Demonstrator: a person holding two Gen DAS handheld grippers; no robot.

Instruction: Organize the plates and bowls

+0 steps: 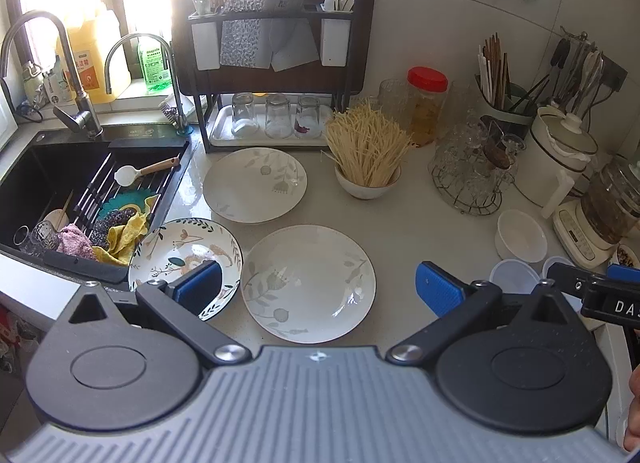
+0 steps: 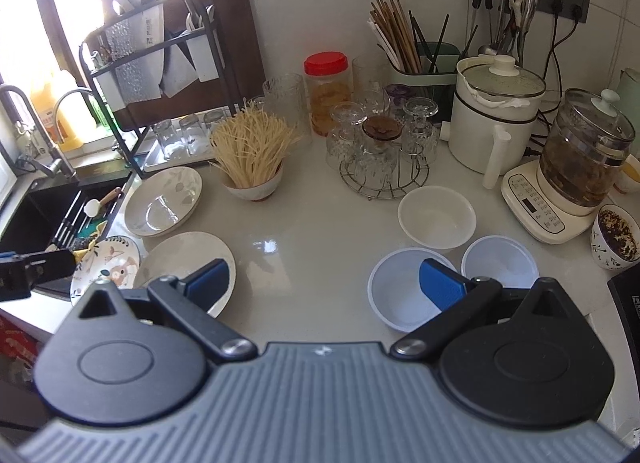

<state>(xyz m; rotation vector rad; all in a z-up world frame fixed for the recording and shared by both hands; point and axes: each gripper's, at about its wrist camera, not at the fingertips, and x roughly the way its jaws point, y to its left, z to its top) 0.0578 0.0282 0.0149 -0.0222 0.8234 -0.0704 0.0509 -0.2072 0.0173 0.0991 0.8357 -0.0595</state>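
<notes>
Two white leaf-print plates lie on the counter: one near (image 1: 308,283) (image 2: 188,259), one farther back (image 1: 255,184) (image 2: 162,202). A colourful floral plate (image 1: 180,247) (image 2: 106,263) sits by the sink edge. A white bowl (image 1: 520,236) (image 2: 437,217) and two pale plastic bowls, left (image 2: 394,291) (image 1: 514,275) and right (image 2: 500,259), stand to the right. My left gripper (image 1: 318,289) hangs open above the near plate, holding nothing. My right gripper (image 2: 325,283) is open over bare counter, its right finger above the left plastic bowl.
The black sink (image 1: 52,183) with cloths and utensils lies left. A bowl of dry noodles (image 1: 366,159), a wire rack of glasses (image 2: 376,151), a red-lidded jar (image 2: 326,91), a white pot (image 2: 494,115), a glass kettle (image 2: 580,159) and a knife rack (image 1: 264,43) crowd the back.
</notes>
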